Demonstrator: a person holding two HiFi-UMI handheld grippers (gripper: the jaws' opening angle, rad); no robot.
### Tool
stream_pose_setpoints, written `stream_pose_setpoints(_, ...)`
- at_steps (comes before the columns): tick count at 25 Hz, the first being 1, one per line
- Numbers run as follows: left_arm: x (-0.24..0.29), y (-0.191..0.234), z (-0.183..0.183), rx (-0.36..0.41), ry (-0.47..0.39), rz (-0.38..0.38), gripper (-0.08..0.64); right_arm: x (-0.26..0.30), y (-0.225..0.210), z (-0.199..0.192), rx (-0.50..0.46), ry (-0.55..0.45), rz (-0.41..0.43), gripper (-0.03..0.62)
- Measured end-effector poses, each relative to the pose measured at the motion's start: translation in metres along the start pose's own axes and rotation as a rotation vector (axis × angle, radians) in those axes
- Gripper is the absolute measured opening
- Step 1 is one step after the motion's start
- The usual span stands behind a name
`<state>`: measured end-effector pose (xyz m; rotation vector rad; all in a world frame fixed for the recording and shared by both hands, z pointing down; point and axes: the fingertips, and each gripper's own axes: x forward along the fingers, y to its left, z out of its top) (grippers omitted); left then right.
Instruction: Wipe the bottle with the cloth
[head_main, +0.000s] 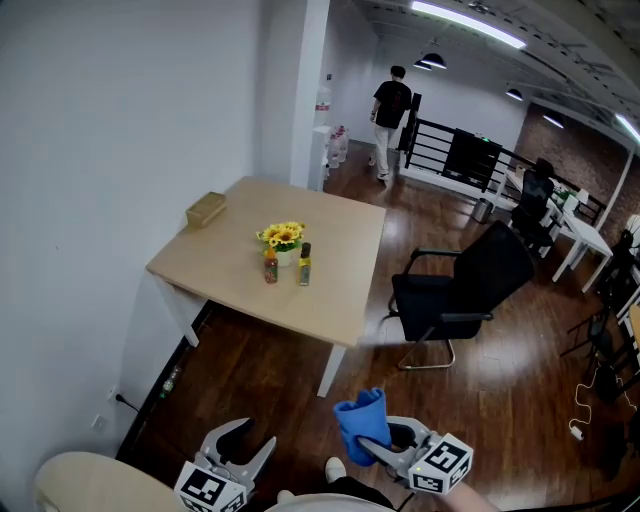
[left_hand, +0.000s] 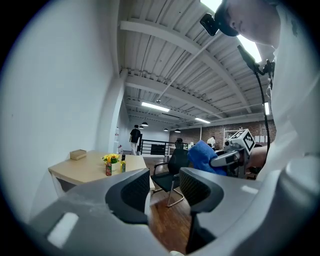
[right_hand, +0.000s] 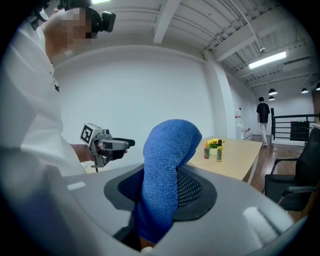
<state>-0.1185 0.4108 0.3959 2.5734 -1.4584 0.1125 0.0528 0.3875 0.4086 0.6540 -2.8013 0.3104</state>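
Note:
Two small bottles stand far off on the light wooden table (head_main: 330, 290): an orange-red one (head_main: 271, 266) and a dark-capped, yellow-labelled one (head_main: 305, 265). Both also show in the left gripper view, the orange-red bottle (left_hand: 108, 169) and the yellow-labelled bottle (left_hand: 123, 166), and small in the right gripper view (right_hand: 206, 152) (right_hand: 219, 154). My right gripper (head_main: 385, 445) (right_hand: 162, 187) is shut on a blue cloth (head_main: 360, 418) (right_hand: 167, 165) that stands up out of its jaws. My left gripper (head_main: 252, 437) (left_hand: 165, 190) is open and holds nothing. Both grippers hang low, well short of the table.
A pot of yellow flowers (head_main: 284, 238) stands just behind the bottles and a tan box (head_main: 205, 209) lies at the table's far left. A black office chair (head_main: 460, 290) stands right of the table. A person (head_main: 391, 120) walks away at the back, by a railing.

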Motion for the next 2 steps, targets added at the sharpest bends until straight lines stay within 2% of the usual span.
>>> stream_pose_setpoints(2,-0.0015,-0.0042,0.0005,0.0,0.0,-0.006,0.198,-0.0036,0.0034,-0.0006,0.004,0.0,-0.001,0.15)
